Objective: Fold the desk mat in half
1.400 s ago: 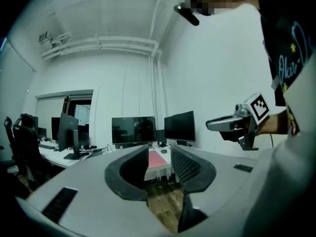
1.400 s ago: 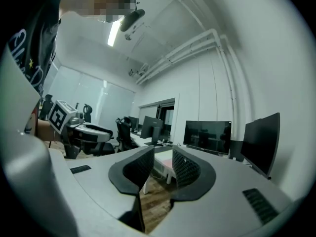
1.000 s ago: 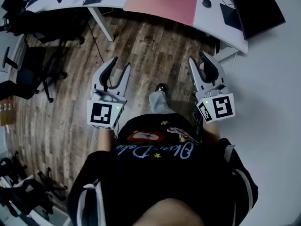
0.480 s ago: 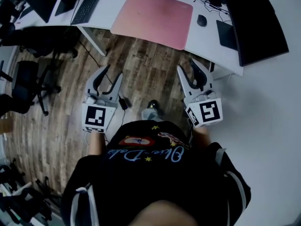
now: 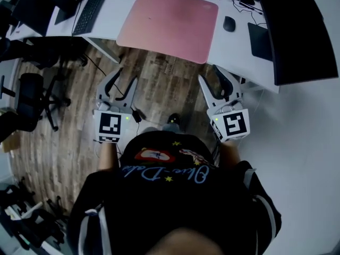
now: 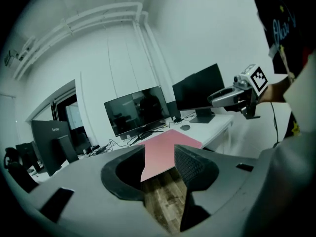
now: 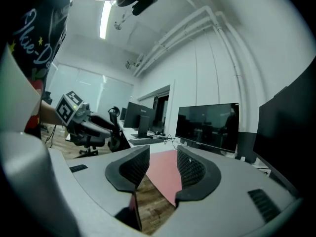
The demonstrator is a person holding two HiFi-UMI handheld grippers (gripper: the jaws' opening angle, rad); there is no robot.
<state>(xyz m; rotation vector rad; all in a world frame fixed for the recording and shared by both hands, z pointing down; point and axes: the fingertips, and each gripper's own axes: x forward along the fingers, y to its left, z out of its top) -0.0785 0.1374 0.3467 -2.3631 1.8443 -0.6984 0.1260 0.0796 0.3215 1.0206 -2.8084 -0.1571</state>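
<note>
The pink desk mat [image 5: 169, 25] lies flat and unfolded on the white desk [image 5: 234, 49] ahead of me. Both grippers hover over the wooden floor, short of the desk's front edge. My left gripper [image 5: 126, 76] points at the mat's near left corner, and my right gripper [image 5: 210, 74] points at its near right corner. The jaws of both are opening, with nothing between them. In the left gripper view the mat [image 6: 165, 149] shows beyond the gap in the gripper [image 6: 160, 154]. The right gripper view frames the mat [image 7: 163, 174] between that gripper's jaws [image 7: 163, 159].
A keyboard [image 5: 90, 7] lies left of the mat, and a mouse [image 5: 229, 24] and a dark pad [image 5: 260, 36] to its right. A large black monitor [image 5: 297, 31] stands at the right end. Office chairs [image 5: 29, 97] are on the floor at the left.
The desk and mat have come nearer and lower in the head view as I stepped toward them. Both grippers moved up to the desk's front edge, their jaws a little wider.
</note>
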